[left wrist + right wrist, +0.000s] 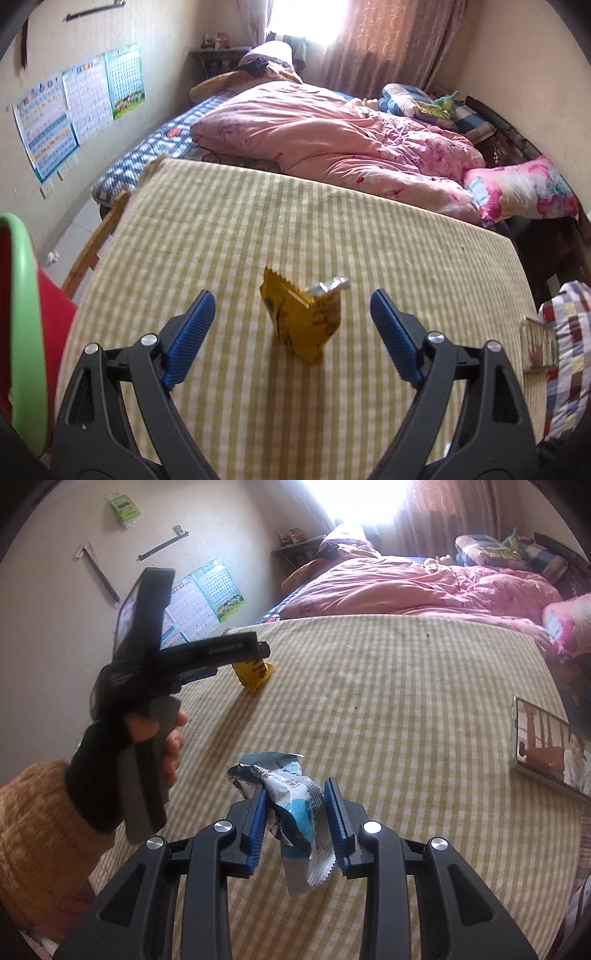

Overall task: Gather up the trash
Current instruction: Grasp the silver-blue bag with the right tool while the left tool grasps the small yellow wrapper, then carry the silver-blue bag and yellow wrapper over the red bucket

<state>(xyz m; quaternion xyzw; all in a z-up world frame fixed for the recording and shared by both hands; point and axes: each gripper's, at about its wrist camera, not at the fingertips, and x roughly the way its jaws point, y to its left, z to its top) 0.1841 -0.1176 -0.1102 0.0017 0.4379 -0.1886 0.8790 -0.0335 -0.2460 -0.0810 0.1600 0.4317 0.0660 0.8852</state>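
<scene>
Our right gripper (295, 794) clamps one blue wrapper (291, 805); our left gripper (291, 299), spread wide, faces one yellow wrapper (303, 321) at twelve o'clock; open tablecloth (332, 229) around.

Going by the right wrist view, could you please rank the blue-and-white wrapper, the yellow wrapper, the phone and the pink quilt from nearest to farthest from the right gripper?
1. Blue-and-white wrapper: clamped in the right gripper.
2. Phone: on the striped cloth, to the right.
3. Yellow wrapper: farther up the cloth, left, under the left gripper.
4. Pink quilt: on the bed beyond the cloth.
</scene>
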